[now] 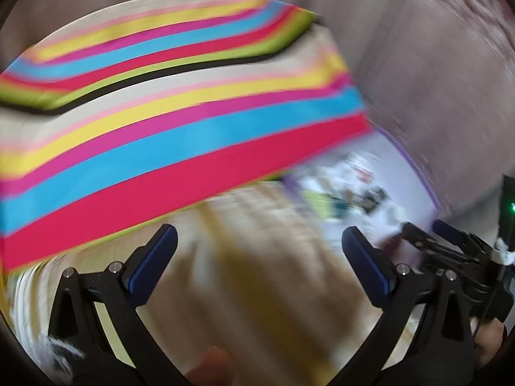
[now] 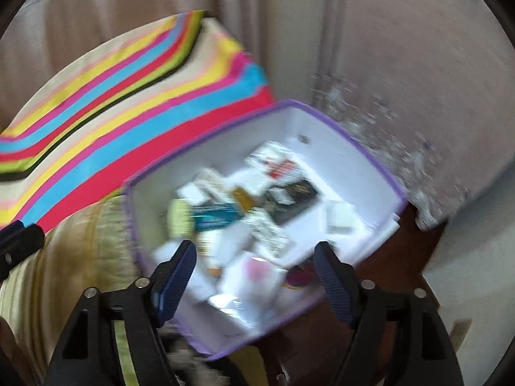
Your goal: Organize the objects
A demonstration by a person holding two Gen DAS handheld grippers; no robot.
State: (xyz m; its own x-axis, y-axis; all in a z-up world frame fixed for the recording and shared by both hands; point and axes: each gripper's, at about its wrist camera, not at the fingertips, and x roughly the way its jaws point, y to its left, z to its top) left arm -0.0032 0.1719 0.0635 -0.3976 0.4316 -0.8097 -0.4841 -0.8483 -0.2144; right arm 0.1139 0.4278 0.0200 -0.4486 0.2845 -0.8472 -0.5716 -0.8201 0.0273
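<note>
- The right tongs stood wide with nothing between the pads, hovering over the near end of the white, purple-edged open box.
- A jumble of small cards and packets lay inside that box, too blurred to name singly; they sat just beyond and below the right fingertips.
- The left tongs gaped wide and empty too, over a yellowish quilted bedcover, well apart from the box.
- A bright striped cushion lay behind.
- Judgement: between picks; next, a fresh loose item must be found and closed on.
</note>
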